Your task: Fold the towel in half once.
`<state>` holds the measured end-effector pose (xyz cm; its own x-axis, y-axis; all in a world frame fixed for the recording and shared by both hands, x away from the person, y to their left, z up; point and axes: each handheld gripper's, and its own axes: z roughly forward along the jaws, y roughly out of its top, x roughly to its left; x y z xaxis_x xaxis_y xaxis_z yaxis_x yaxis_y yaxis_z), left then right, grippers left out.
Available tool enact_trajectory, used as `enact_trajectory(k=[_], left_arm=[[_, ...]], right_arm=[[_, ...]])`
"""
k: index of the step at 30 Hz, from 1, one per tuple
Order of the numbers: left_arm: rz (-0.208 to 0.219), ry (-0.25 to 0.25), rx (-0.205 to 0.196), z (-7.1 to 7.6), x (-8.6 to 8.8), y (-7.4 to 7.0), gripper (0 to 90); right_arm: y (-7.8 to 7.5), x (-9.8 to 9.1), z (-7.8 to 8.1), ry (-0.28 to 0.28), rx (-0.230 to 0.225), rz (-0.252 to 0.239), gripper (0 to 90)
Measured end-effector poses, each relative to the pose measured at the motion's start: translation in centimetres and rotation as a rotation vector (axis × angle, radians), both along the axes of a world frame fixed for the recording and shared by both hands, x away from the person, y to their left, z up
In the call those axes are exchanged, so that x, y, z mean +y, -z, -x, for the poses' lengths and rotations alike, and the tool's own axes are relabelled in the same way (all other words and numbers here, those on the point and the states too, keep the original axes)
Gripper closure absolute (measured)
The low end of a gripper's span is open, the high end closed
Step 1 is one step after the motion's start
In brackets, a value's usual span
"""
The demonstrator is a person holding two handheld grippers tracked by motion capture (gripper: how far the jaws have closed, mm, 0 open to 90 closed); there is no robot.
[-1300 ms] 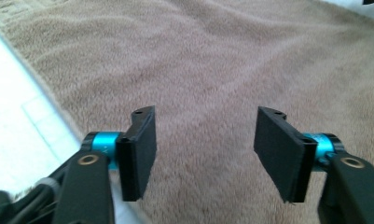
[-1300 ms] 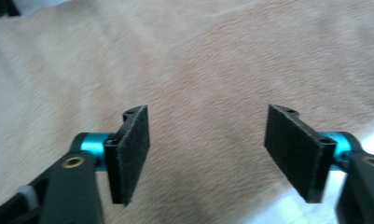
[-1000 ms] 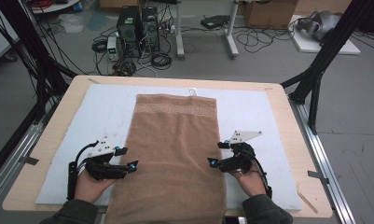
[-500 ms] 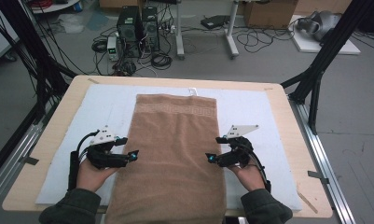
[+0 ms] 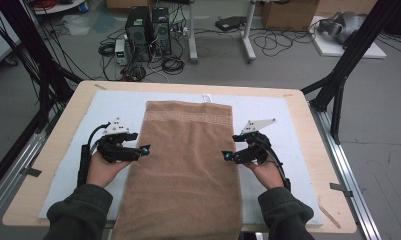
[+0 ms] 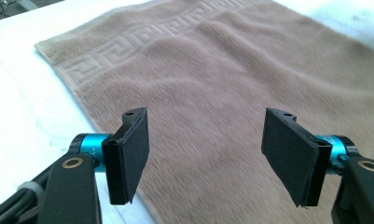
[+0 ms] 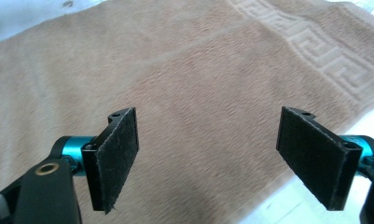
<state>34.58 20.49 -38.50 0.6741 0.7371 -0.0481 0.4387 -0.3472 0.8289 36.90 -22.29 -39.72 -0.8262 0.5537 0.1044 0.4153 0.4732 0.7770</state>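
A brown towel (image 5: 185,165) with a patterned band near its far end lies flat along the middle of the white mat (image 5: 113,107), its near end hanging over the table's front edge. My left gripper (image 5: 144,150) hovers at the towel's left edge, open, with nothing between its pads (image 6: 133,154); the towel (image 6: 212,88) lies below it. At the towel's right edge my right gripper (image 5: 227,156) is open and empty too, pads (image 7: 117,154) wide apart over the towel (image 7: 198,84).
The white mat covers a wooden table (image 5: 308,130) framed by metal rails (image 5: 353,175). Black frame posts (image 5: 338,85) stand at the table's sides. Computers and cables (image 5: 148,30) sit on the floor beyond the far edge.
Both hands have moved away from the table's front edge toward the towel's middle, along its two side edges, and risen slightly. The towel lies as before.
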Motion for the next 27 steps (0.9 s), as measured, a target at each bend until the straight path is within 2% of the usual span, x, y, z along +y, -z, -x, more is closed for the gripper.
enact_trajectory(k=[1,3,6,8,10,12,14,16,20,22,25,27], left_arm=[[0.012,-0.004,0.001,-0.4,0.0,-0.1,33.4],[-0.009,-0.014,0.004,-1.2,-0.2,-0.2,34.7],[-0.002,-0.036,-0.007,-2.6,-0.2,-0.3,36.0],[-0.021,-0.058,0.001,-3.6,-0.1,-0.1,37.7],[-0.025,-0.075,0.024,-4.6,0.0,0.6,38.9],[-0.043,-0.084,0.034,-5.3,-0.1,1.5,42.2],[-0.046,-0.079,0.056,-6.0,-0.1,2.4,46.8],[-0.061,-0.085,0.076,-6.7,-0.1,3.2,47.5],[-0.114,-0.098,0.106,-7.4,-0.4,4.8,49.2],[-0.141,-0.091,0.119,-7.6,-0.7,5.4,53.9],[-0.141,-0.113,0.110,-7.7,-0.7,5.4,61.2],[-0.137,-0.113,0.110,-7.6,-0.8,5.4,67.5]], right_arm=[[-0.1,0.1,-0.4,0.004,0.000,0.010,20.9],[-0.5,0.2,-1.3,0.006,-0.005,0.019,22.8],[-1.0,0.3,-3.0,0.026,-0.015,0.020,23.5],[-1.0,0.4,-4.1,0.040,-0.018,0.025,26.9],[-0.6,0.6,-5.1,0.055,-0.006,0.059,29.2],[0.2,0.6,-5.8,0.044,-0.004,0.077,39.4],[1.2,0.6,-6.5,0.067,0.005,0.104,40.5],[2.2,0.6,-7.1,0.077,0.026,0.116,42.3],[3.5,0.6,-7.8,0.124,0.026,0.123,45.3],[4.1,0.9,-8.0,0.122,0.039,0.136,47.4],[4.4,1.1,-8.0,0.127,0.023,0.153,52.1],[4.4,1.1,-7.9,0.116,0.017,0.154,58.8]])
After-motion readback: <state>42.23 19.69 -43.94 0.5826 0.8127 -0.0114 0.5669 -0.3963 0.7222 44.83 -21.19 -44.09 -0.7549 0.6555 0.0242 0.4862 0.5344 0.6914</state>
